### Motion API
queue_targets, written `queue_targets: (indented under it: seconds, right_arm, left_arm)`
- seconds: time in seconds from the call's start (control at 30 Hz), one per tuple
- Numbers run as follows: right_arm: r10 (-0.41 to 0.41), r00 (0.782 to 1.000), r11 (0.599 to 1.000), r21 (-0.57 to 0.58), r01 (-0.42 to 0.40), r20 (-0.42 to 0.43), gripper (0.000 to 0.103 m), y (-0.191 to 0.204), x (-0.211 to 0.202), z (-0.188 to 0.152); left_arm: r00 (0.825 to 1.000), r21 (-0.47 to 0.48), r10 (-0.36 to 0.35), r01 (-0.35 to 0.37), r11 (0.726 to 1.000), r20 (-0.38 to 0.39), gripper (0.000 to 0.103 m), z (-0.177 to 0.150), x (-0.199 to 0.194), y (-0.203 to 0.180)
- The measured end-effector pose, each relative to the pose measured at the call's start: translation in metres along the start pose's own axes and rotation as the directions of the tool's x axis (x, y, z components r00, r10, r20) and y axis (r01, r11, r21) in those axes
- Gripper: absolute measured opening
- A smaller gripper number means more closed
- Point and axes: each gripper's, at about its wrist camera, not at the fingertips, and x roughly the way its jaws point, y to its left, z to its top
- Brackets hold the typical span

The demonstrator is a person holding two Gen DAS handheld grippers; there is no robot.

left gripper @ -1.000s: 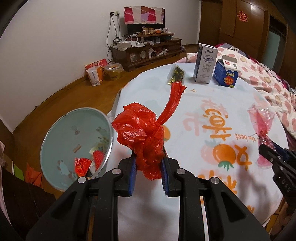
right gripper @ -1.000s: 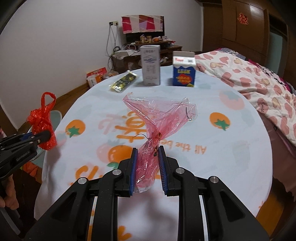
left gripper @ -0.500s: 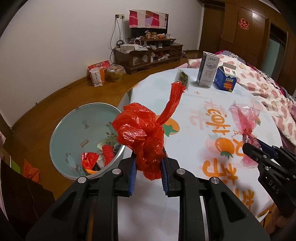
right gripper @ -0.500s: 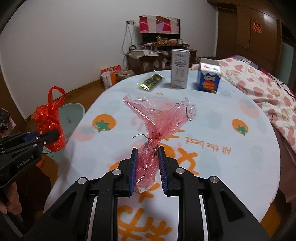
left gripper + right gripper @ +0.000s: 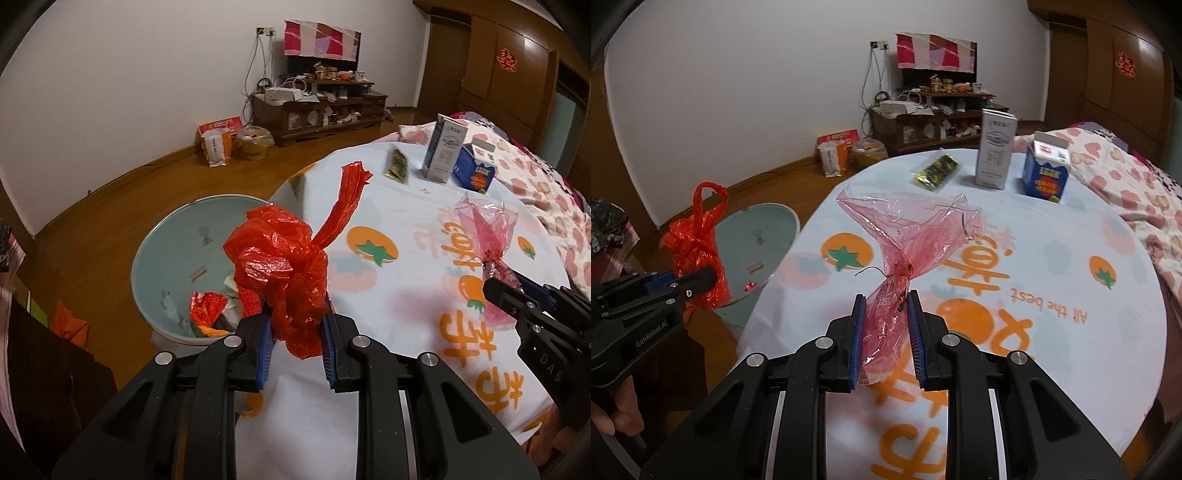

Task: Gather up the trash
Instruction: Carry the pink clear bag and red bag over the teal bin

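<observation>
My left gripper (image 5: 295, 332) is shut on a crumpled red plastic bag (image 5: 282, 266) and holds it at the table's left edge, beside and above a pale green trash bin (image 5: 166, 236) on the floor. The bin holds red scraps. My right gripper (image 5: 885, 325) is shut on a clear pink plastic wrapper (image 5: 908, 232) above the round table (image 5: 1034, 240). The red bag also shows in the right wrist view (image 5: 696, 243), as does the bin (image 5: 757, 229). The pink wrapper shows in the left wrist view (image 5: 487, 232).
On the table's far side stand a tall white carton (image 5: 995, 147) and a blue carton (image 5: 1047, 173), with a small dark snack packet (image 5: 936, 171) lying beside them. A bed with a patterned cover (image 5: 1126, 177) borders the table on the right. A wooden TV cabinet (image 5: 317, 110) stands at the wall.
Both grippers have drawn back and leftward with their loads. The red bag now hangs nearer the bin, and more of the bin's inside shows.
</observation>
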Motion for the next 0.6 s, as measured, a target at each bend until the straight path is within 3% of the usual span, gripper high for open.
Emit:
queue_targets:
  seconds: [0.6]
  right_arm:
    - [0.116, 0.993, 0.991, -0.063, -0.116, -0.010, 0.023, 0.060, 0.024, 0.022]
  left_arm:
    - [0.996, -0.134, 0.089, -0.088, 0.987, 0.001, 0.022, 0.002, -0.005, 0.070]
